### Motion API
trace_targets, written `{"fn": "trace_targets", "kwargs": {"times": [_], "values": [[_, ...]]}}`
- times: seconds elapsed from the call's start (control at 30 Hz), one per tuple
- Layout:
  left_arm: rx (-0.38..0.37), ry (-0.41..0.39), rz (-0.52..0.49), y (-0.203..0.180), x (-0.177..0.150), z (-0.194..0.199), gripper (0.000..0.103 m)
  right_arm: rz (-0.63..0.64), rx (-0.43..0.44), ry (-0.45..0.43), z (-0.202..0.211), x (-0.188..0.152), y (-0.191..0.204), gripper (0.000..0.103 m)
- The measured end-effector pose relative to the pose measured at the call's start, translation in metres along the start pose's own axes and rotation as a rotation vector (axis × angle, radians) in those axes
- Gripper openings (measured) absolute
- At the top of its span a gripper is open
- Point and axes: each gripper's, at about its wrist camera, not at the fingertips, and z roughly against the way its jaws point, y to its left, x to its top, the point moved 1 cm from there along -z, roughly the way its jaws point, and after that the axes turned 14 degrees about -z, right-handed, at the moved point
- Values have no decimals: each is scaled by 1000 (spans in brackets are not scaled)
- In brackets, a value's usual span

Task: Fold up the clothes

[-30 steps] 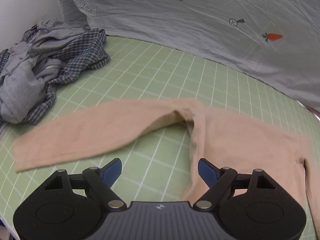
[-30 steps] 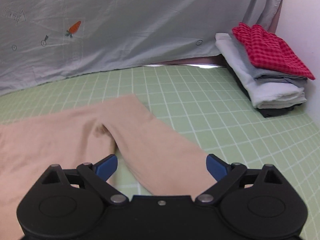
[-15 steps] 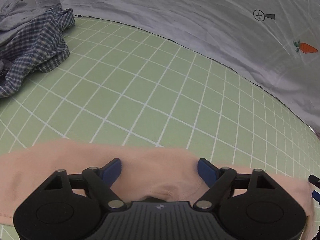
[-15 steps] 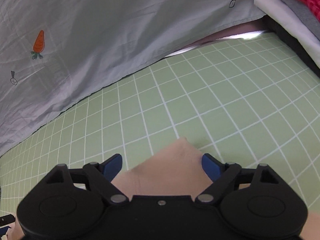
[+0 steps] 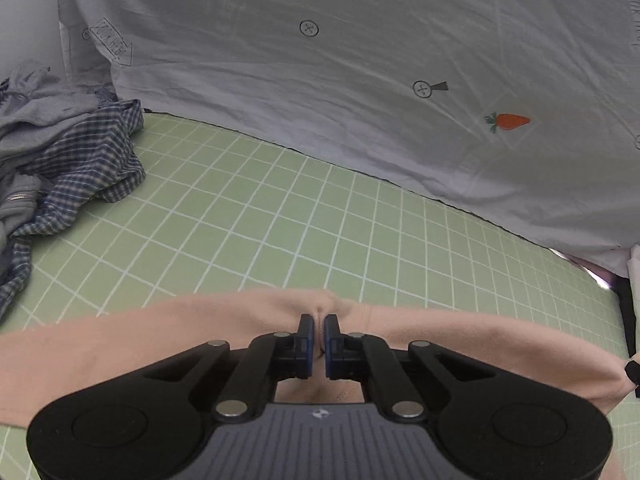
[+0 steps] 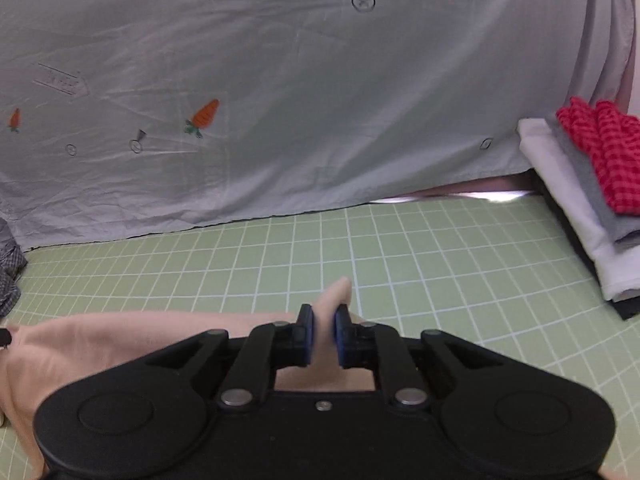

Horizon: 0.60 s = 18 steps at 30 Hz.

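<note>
A peach long-sleeved top lies spread across the green grid mat, its far edge crossing the left wrist view. My left gripper is shut on a small pinch of that far edge, which puckers up between the blue pads. In the right wrist view the same top stretches off to the left. My right gripper has a raised fold of the top's corner between its pads, and its jaws are closing on it. The cloth below both grippers is hidden by their bodies.
A heap of unfolded clothes, with blue check and grey pieces, sits at the mat's far left. A folded stack topped by red check cloth stands at the far right. A grey printed sheet hangs behind the mat.
Both grippers went from wide open over the top to closed on its far edge. The cameras dipped toward the cloth, then came back up a little, lifting the pinched fabric.
</note>
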Motion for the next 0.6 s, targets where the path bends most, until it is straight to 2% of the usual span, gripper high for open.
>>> {"fn": "trace_targets", "kwargs": {"times": [0.13, 0.17, 0.27, 0.33, 0.43, 0.5, 0.53, 0.6], "values": [[19, 74, -2, 3, -56, 28, 5, 17, -10, 36, 55, -43, -13, 11], [27, 111, 6, 5, -72, 30, 0, 19, -20, 61, 63, -56, -18, 11], [49, 232, 35, 13, -117, 32, 0, 1, -60, 174, 75, -101, -36, 11], [40, 277, 79, 20, -138, 36, 0, -29, -83, 253, 79, -126, -48, 11], [27, 227, 91, 24, -141, 53, 2, -72, -94, 306, 86, -145, -57, 11], [29, 193, 67, 22, -136, 61, 13, -79, -94, 283, 93, -145, -58, 14], [33, 178, 53, 20, -133, 64, 22, -82, -95, 266, 96, -143, -58, 22], [41, 161, 26, 15, -126, 66, 28, -93, -94, 234, 100, -139, -57, 34]]}}
